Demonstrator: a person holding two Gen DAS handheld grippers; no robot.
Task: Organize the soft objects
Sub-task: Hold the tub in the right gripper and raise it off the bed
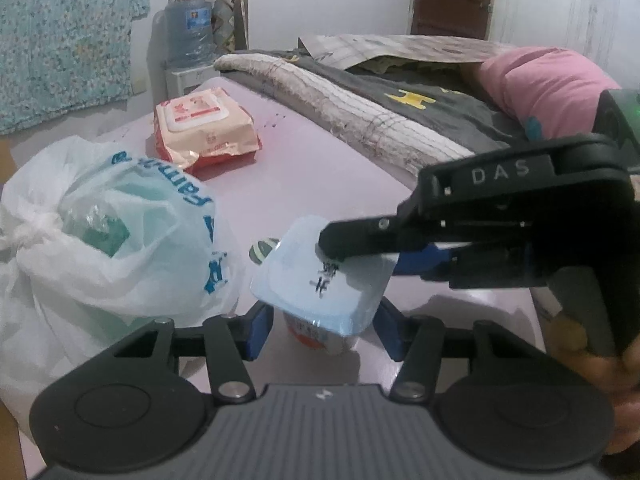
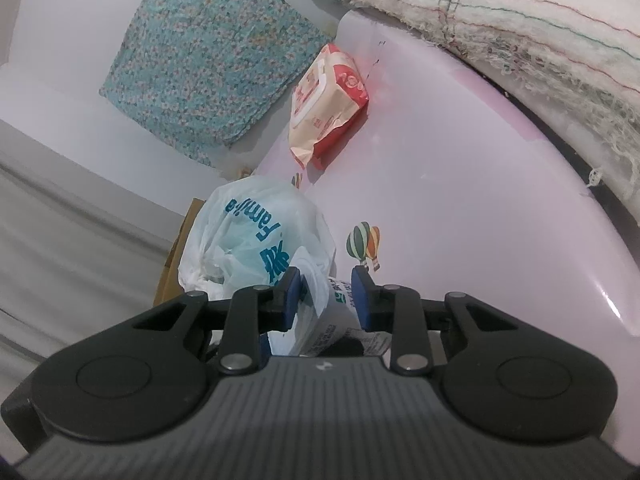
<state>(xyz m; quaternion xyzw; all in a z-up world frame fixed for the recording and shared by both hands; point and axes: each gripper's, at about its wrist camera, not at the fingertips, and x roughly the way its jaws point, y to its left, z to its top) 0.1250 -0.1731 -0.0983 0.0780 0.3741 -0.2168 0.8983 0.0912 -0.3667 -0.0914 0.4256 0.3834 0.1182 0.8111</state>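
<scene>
**Two claws on one pale blue pack**

Claw on the right (image 2: pixel 326 300) reaches in from the right of the left wrist view and pinches the far right edge of the pale blue pack (image 1: pixel 316 280), one black finger lying across its top and the blue pad under it. The left claw (image 1: pixel 326 328) stands spread, its blue pads on either side of the pack's near end, with a thin gap showing at the left pad. The pack sits tilted at the near edge of the lilac bench (image 1: pixel 320 184), handwritten dark marks on its upper face and orange print on its lower end.

Just left of it bulges a knotted white plastic bag (image 1: pixel 100 240) with teal lettering. Farther back on the bench lies a red and peach wet-wipes pack (image 1: pixel 204 132), well apart from both. A balloon sticker (image 2: pixel 364 244) is stuck on the bench beside the pack. Along the right runs a frayed white towel (image 1: pixel 340 108) on dark bedding, with a pink pillow (image 1: pixel 548 84) beyond it. A large water bottle (image 1: pixel 188 28) stands at the far wall.
</scene>
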